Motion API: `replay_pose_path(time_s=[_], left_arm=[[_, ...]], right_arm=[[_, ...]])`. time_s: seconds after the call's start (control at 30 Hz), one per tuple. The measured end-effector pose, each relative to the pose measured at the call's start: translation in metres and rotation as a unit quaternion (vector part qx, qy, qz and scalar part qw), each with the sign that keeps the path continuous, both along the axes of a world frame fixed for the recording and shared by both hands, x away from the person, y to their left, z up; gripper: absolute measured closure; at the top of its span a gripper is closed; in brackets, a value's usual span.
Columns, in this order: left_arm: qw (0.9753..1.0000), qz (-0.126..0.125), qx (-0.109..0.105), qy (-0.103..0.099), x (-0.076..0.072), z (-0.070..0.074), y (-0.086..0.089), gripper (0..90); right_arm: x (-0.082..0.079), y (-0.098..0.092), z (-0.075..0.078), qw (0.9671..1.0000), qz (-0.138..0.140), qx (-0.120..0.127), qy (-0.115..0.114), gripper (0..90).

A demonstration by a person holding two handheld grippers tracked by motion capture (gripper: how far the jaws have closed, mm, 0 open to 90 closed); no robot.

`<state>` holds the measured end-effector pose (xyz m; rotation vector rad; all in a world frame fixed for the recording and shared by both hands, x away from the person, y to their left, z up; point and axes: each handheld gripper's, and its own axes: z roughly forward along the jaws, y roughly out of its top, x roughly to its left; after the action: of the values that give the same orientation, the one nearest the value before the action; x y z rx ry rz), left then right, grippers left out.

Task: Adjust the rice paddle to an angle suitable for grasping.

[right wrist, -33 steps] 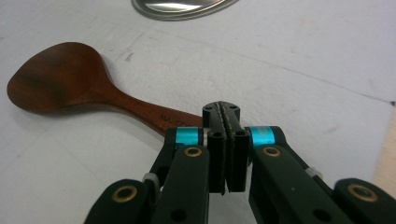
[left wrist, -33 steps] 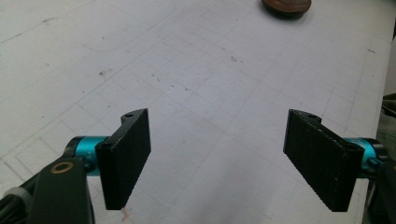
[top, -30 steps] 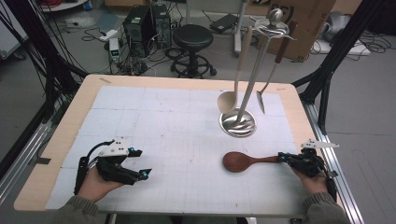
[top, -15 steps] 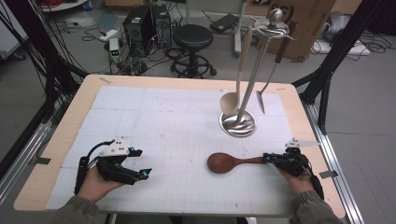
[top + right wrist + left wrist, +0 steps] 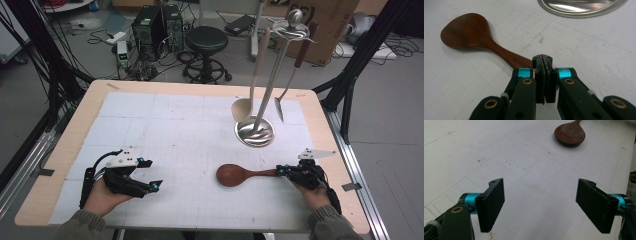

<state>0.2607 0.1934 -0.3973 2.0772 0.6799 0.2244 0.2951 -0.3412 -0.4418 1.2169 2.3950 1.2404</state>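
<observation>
The jaws of the right gripper are pressed together at the end of the handle of the wooden spoon; in the right gripper view the handle runs under them, so we judge that they pinch its very tip. The spoon lies flat on the tabletop, its bowl pointing toward the middle, in front of the round steel base of the utensil stand and apart from it. The jaws of the left gripper stand wide open with nothing between them; this gripper rests in the hand at the near left, well apart from the spoon, whose bowl we see far ahead in the left gripper view. We think the main risk is the thin grip: because the jaws hold only the last part of the handle, the heavy bowl may swing down or the spoon may slip out when it is lifted. If it is carried toward the stand, the bowl could also knock the hanging tools. We count one wooden spoon, one stand, two utensils hanging on it, a pale ladle and a small spatula, and two grippers.
</observation>
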Motion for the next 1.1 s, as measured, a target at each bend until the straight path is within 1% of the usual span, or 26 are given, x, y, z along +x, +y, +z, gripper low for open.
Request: replay_pose_path(time_s=[0.27,0.5,0.57,0.6,0.7,1.1], left_arm=[[1.0000,0.000,0.000,-0.001,0.000,0.000,0.000,23.6],[1.0000,-0.001,0.000,-0.002,0.000,0.000,0.000,23.6],[1.0000,0.000,0.000,-0.001,0.000,0.000,0.000,23.7],[1.0000,0.001,-0.001,-0.002,0.000,0.000,0.000,23.6],[1.0000,-0.001,0.000,-0.003,0.000,0.001,0.001,23.6],[1.0000,-0.001,-0.001,-0.005,0.000,0.000,0.000,23.7]], right_arm=[[0.002,0.025,0.001,0.9996,0.028,-0.001,0.007,89.3],[0.004,0.042,0.002,0.9990,0.043,-0.003,0.012,89.3],[0.005,0.048,0.002,0.9987,0.049,-0.004,0.009,89.3],[0.005,0.051,0.003,0.9987,0.050,-0.002,0.012,89.4],[0.007,0.061,0.003,0.9982,0.059,-0.004,0.011,89.3],[0.014,0.094,0.002,0.9965,0.082,0.003,0.016,89.3]])
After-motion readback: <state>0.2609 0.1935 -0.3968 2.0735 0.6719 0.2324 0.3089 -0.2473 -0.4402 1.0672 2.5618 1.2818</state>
